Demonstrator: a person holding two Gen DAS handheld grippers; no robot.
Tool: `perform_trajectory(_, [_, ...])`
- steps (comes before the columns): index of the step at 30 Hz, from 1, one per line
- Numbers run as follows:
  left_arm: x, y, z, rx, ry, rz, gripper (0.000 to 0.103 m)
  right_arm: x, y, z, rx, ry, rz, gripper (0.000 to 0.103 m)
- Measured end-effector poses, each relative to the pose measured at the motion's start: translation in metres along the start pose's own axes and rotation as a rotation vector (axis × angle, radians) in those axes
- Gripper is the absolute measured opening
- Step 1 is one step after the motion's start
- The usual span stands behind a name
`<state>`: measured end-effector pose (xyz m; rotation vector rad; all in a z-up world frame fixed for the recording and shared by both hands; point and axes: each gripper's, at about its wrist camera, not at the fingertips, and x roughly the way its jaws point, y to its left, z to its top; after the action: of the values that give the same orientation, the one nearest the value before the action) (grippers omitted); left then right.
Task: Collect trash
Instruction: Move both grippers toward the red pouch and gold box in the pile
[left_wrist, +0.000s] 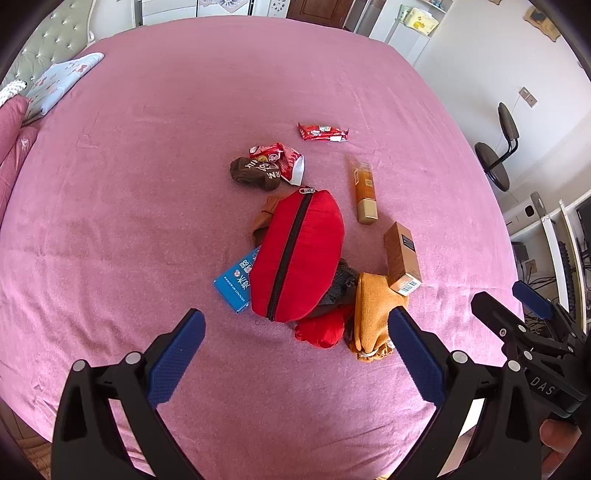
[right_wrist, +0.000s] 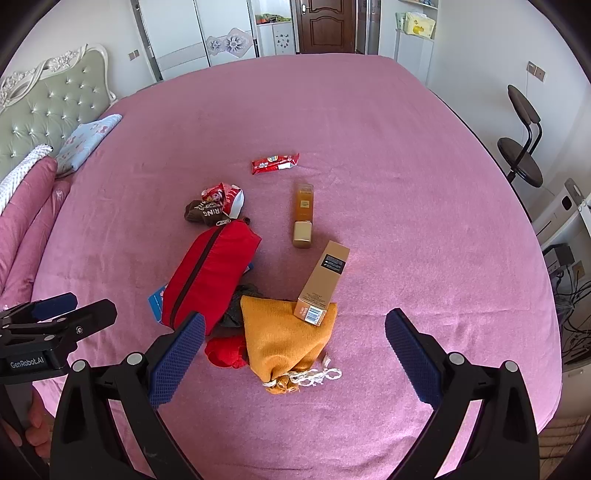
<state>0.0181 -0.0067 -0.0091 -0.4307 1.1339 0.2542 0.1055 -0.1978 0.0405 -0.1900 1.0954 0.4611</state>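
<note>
On the pink bed a red snack wrapper (left_wrist: 323, 132) (right_wrist: 275, 163) lies farthest away. A crumpled red-and-white wrapper (left_wrist: 282, 160) (right_wrist: 225, 197) rests against a brown sock (left_wrist: 255, 173) (right_wrist: 203, 213). A blue packet (left_wrist: 236, 282) (right_wrist: 157, 299) sticks out from under a red zip pouch (left_wrist: 297, 254) (right_wrist: 208, 271). A tan carton (left_wrist: 402, 258) (right_wrist: 323, 282) leans on an orange drawstring bag (left_wrist: 373, 314) (right_wrist: 286, 341). My left gripper (left_wrist: 295, 358) and right gripper (right_wrist: 293, 360) are both open and empty, above the near edge of the pile.
An amber bottle with a gold cap (left_wrist: 364, 194) (right_wrist: 303, 216) lies beside the pile. Red cloth (left_wrist: 321, 330) (right_wrist: 225, 352) and dark cloth (right_wrist: 236, 308) sit under the bags. Pillows (left_wrist: 55, 85) (right_wrist: 85, 144) lie at the headboard. A chair (right_wrist: 521, 147) stands to the right.
</note>
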Motion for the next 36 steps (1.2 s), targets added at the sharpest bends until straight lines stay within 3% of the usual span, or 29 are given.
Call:
perform_trajectory(12, [0.002, -0.004, 0.006, 0.024, -0.012, 0.027, 0.099, 0.002, -0.003, 0.001, 0.007, 0.003, 0.001, 0.094])
perform_trajectory(28, [0.017, -0.003, 0.006, -0.013, 0.03, -0.049, 0.099, 0.014, -0.008, -0.002, 0.029, 0.031, 0.003, 0.094])
perform_trajectory(36, [0.035, -0.007, 0.013, 0.014, 0.055, -0.032, 0.099, 0.03, -0.013, -0.001, 0.048, 0.052, 0.003, 0.094])
